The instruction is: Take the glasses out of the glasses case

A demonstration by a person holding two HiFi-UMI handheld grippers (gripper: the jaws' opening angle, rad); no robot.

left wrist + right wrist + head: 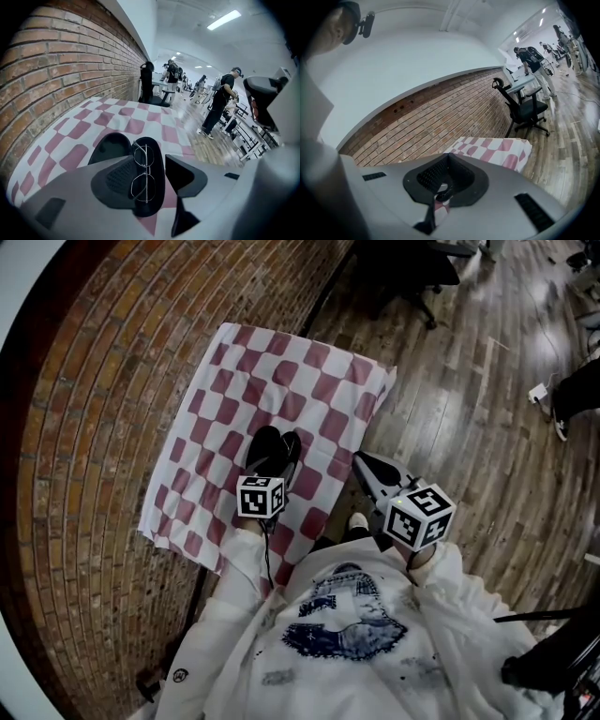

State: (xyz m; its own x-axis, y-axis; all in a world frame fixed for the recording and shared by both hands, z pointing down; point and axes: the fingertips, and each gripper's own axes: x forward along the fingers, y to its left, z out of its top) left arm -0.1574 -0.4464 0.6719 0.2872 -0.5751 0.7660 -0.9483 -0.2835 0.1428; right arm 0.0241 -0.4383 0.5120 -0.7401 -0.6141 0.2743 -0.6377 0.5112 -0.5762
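A brick wall (103, 427) runs along the left edge of the tabletop and a wooden floor (469, 418) lies off its right edge. A red-and-white checkered cloth (281, 367) covers the tabletop (178, 521) and hangs over its edges.

The left gripper (151, 174) points steeply down over the middle of the tabletop, somewhat toward the near edge. Its jaws stand wide apart, one on each side of the glasses case (158, 161), and the pads do not press on it.

The right gripper (370, 470) hangs past the right edge of the tabletop, near the near right corner and above the floor. Its jaws are closed together with nothing between them.

The black glasses case lies open on the cloth, its lid folded back flat toward the brick wall. The thin metal-framed glasses (146, 172) lie inside the case, folded, directly between the left gripper's jaws.
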